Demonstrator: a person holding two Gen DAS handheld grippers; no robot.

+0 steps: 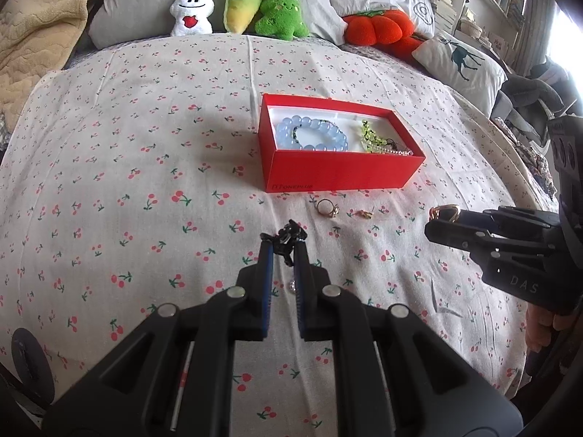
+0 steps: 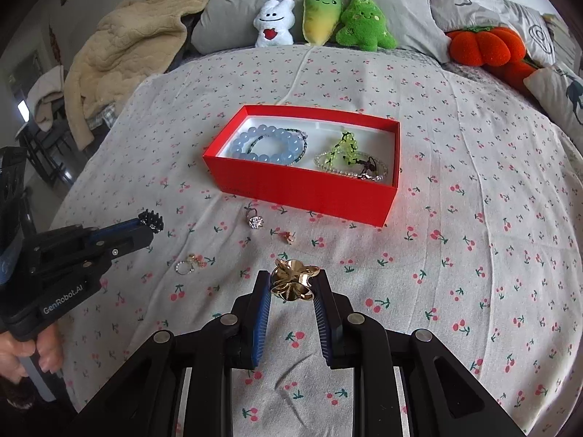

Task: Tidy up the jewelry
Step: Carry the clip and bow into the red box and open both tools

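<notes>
My left gripper (image 1: 283,250) is shut on a small black spiky jewelry piece (image 1: 289,236), held just above the cherry-print bedsheet. My right gripper (image 2: 291,283) is shut on a gold flower-shaped piece (image 2: 293,280), also lifted off the sheet. Beyond both stands an open red box (image 2: 302,191) holding a pale blue bead bracelet (image 2: 269,145) and green and clear bead strands (image 2: 346,156). On the sheet before the box lie a sparkly ring (image 2: 255,220), a tiny gold earring (image 2: 288,236) and a thin hoop ring (image 2: 189,264).
Three small plush toys (image 2: 320,18) lean on grey pillows at the bed's head, with an orange pumpkin plush (image 2: 484,47) at the right. A beige blanket (image 2: 124,58) is heaped at the far left. A hand (image 2: 22,357) holds the left gripper's handle.
</notes>
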